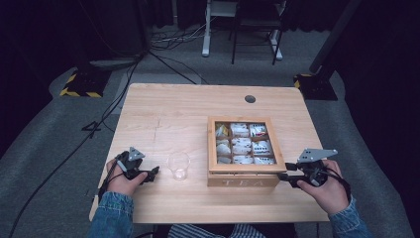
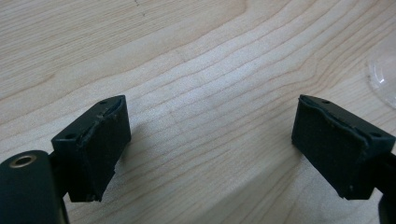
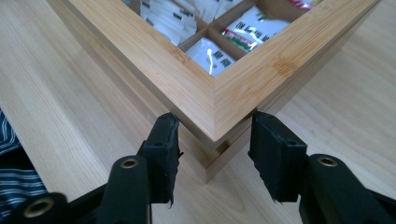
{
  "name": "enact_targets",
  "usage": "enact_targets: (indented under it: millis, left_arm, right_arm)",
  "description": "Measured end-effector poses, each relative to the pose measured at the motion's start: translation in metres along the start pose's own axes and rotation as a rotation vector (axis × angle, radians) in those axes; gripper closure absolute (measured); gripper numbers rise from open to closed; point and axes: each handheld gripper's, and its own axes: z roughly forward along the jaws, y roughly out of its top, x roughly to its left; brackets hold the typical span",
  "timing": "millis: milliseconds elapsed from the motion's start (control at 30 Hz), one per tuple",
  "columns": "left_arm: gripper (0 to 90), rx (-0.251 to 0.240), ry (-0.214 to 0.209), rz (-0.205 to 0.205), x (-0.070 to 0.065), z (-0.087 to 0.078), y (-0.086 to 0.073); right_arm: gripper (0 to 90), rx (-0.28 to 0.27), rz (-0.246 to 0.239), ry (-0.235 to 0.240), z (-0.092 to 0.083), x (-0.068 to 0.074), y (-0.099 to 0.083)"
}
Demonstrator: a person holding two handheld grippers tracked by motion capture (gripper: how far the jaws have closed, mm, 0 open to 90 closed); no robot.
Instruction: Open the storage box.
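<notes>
A wooden tea box [image 1: 245,181] marked TEA stands right of the table's middle. Through its windowed lid [image 3: 154,56] I see several compartments of tea bags [image 1: 242,145]. My right gripper [image 1: 286,177] is at the box's front right corner. In the right gripper view it [image 3: 212,135] straddles that corner of the lid, both pads touching the wood. A clear glass cup [image 1: 178,165] stands empty left of the box. My left gripper [image 1: 154,172] rests just left of the cup, its jaws [image 2: 210,126] wide open over bare wood, with the cup's rim [image 2: 385,79] at the edge.
The light wooden table [image 1: 173,114] has a round cable hole [image 1: 250,98] near its far edge. Bare wood lies behind the cup and box. Dark floor with cables and stand bases surrounds the table.
</notes>
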Motion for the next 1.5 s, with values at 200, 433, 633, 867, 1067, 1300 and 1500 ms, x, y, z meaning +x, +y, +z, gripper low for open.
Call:
enact_targets:
  millis: [200,433,633,867,1067,1300,1500]
  left_arm:
    - [12.0,0.0,0.0,0.0,0.0,0.0,0.0]
    - [12.1,0.0,0.0,-0.001,0.0,0.0,0.0]
    - [13.1,-0.003,0.005,-0.004,0.0,-0.001,0.0]
    - [20.5,-0.007,0.009,-0.013,-0.001,-0.002,0.0]
    - [23.4,-0.017,0.009,-0.057,0.002,-0.01,0.001]
    - [23.3,-0.063,0.006,-0.079,-0.003,-0.02,0.009]
    - [23.5,-0.038,0.009,-0.072,-0.008,-0.024,0.013]
  right_arm:
    - [56.8,-0.104,-0.012,-0.061,-0.011,0.0,0.004]
    - [52.3,-0.201,-0.045,-0.102,-0.017,-0.001,0.007]
    - [49.6,-0.218,-0.063,-0.115,-0.018,-0.002,0.01]
    - [48.1,-0.268,-0.076,-0.133,-0.021,-0.005,0.017]
    - [48.1,-0.323,-0.079,-0.131,-0.025,-0.009,0.029]
    - [47.6,-0.348,-0.071,-0.135,-0.024,-0.014,0.039]
    - [47.0,-0.391,-0.057,-0.134,-0.023,-0.021,0.045]
